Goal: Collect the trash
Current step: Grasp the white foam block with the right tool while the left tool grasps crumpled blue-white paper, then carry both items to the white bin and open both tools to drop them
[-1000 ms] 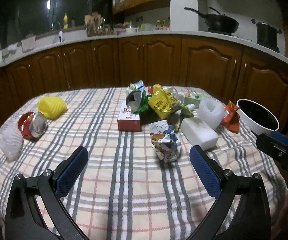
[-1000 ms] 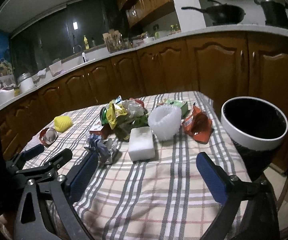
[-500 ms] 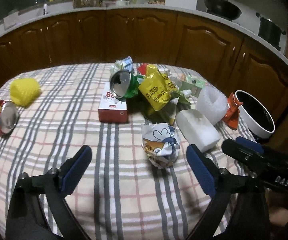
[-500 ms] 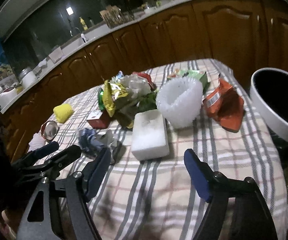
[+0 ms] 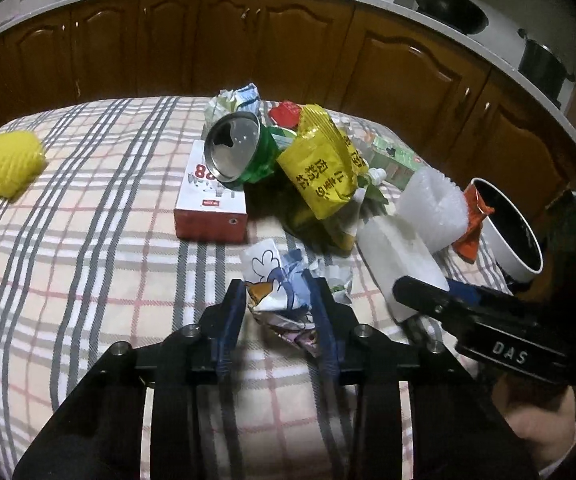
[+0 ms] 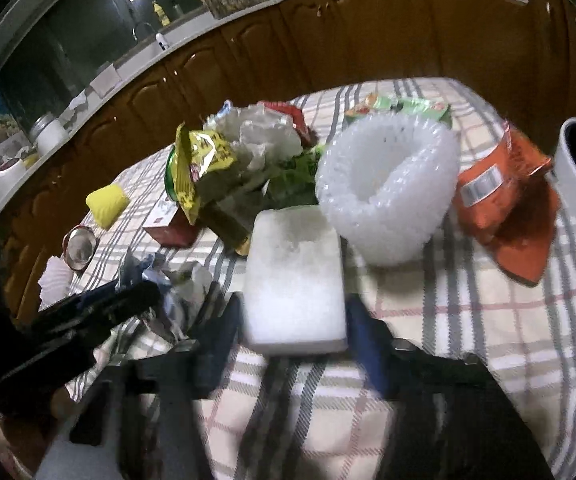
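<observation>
Your left gripper point(image 5: 278, 316) was closing on the crumpled cartoon wrapper point(image 5: 284, 284), its blue fingers point(image 5: 230, 320) pressed against both sides of it on the plaid counter point(image 5: 100, 264). Your right gripper point(image 6: 291, 344) was closing too, straddling the near end of the white foam block point(image 6: 293, 276); blur hid whether its fingers point(image 6: 361, 336) had touched it yet.

From the left wrist view, the red-and-white box point(image 5: 210, 204) lay at 11 o'clock beyond the wrapper, with the green can point(image 5: 240, 150) tipped against it, open end toward you. The yellow snack bag point(image 5: 321, 168) sat at 12 o'clock. The white foam net point(image 5: 433, 208) and orange packet point(image 5: 473, 222) lay at 2 o'clock, just beside the black-lined white bin point(image 5: 513, 232). The yellow foam ball point(image 5: 10, 166) sat well apart at 10 o'clock. Wooden cabinets point(image 5: 288, 48) ran along the far side.
</observation>
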A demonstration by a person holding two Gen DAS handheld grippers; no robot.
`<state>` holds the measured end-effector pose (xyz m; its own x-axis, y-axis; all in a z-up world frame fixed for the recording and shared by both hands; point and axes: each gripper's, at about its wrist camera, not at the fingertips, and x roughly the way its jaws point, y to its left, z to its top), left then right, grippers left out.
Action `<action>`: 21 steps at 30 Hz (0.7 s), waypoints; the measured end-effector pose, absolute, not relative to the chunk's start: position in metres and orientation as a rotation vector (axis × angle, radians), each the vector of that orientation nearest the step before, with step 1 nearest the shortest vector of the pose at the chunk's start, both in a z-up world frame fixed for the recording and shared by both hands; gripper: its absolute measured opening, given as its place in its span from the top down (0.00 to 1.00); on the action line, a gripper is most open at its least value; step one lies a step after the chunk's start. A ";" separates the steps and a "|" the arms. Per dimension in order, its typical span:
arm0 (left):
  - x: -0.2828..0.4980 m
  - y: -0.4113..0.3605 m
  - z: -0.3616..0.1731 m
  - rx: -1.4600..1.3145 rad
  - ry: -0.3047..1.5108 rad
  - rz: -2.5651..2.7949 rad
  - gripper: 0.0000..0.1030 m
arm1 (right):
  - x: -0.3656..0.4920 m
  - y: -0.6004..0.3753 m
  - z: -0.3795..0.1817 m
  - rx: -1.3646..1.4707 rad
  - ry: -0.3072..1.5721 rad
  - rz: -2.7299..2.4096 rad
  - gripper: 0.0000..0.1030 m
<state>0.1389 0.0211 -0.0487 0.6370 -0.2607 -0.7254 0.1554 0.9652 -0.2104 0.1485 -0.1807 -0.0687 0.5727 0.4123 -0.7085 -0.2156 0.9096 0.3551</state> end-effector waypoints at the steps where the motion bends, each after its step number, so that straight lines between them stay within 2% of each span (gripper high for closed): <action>1: 0.138 0.022 -0.047 -0.135 0.843 -0.242 0.74 | 0.147 -0.181 -0.068 0.242 0.880 0.375 0.51; 12: 0.110 0.020 -0.017 -0.131 0.762 -0.282 0.75 | 0.093 -0.203 -0.038 0.292 0.784 0.445 0.52; 21: 0.110 -0.027 0.003 -0.081 0.722 -0.380 0.75 | 0.071 -0.247 -0.014 0.300 0.705 0.354 0.52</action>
